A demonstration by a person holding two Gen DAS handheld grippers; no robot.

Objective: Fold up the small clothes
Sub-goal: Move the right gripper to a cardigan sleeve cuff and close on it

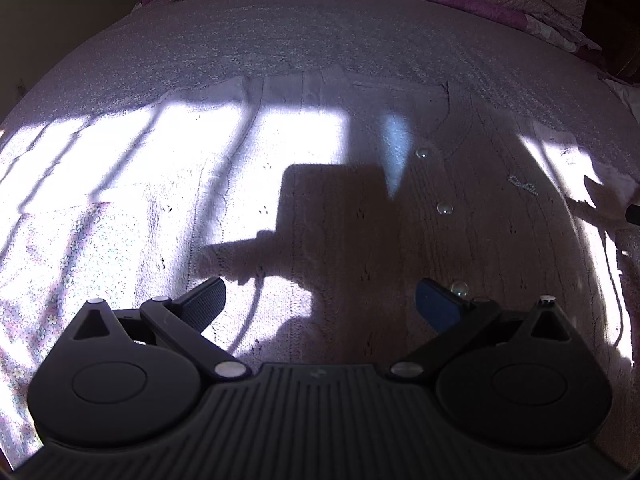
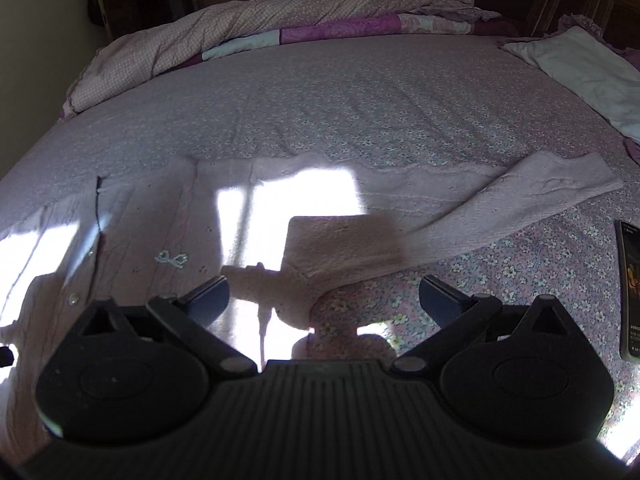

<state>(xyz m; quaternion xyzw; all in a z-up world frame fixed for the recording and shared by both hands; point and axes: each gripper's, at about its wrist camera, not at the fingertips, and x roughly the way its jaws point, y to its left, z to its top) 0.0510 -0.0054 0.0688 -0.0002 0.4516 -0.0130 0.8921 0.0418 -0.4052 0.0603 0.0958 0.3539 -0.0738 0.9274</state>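
Note:
A small pale pink knit cardigan [image 1: 320,168] lies flat on the bed, front up, with clear round buttons [image 1: 445,208] down its placket and a small bow [image 1: 523,185]. My left gripper [image 1: 320,300] hovers just above its body, jaws wide open and empty. In the right wrist view the cardigan [image 2: 168,216] spreads from the left to the middle, with one sleeve [image 2: 532,204] stretched out to the right. My right gripper [image 2: 324,300] is open and empty above the cardigan's right side, near the armpit.
The bed has a floral purple sheet [image 2: 360,112]. A crumpled quilt [image 2: 280,20] lies along the far edge, a pale pillow [image 2: 592,76] at the far right, and a phone [image 2: 632,292] on the sheet at the right edge. Bright sun patches and gripper shadows cross the cardigan.

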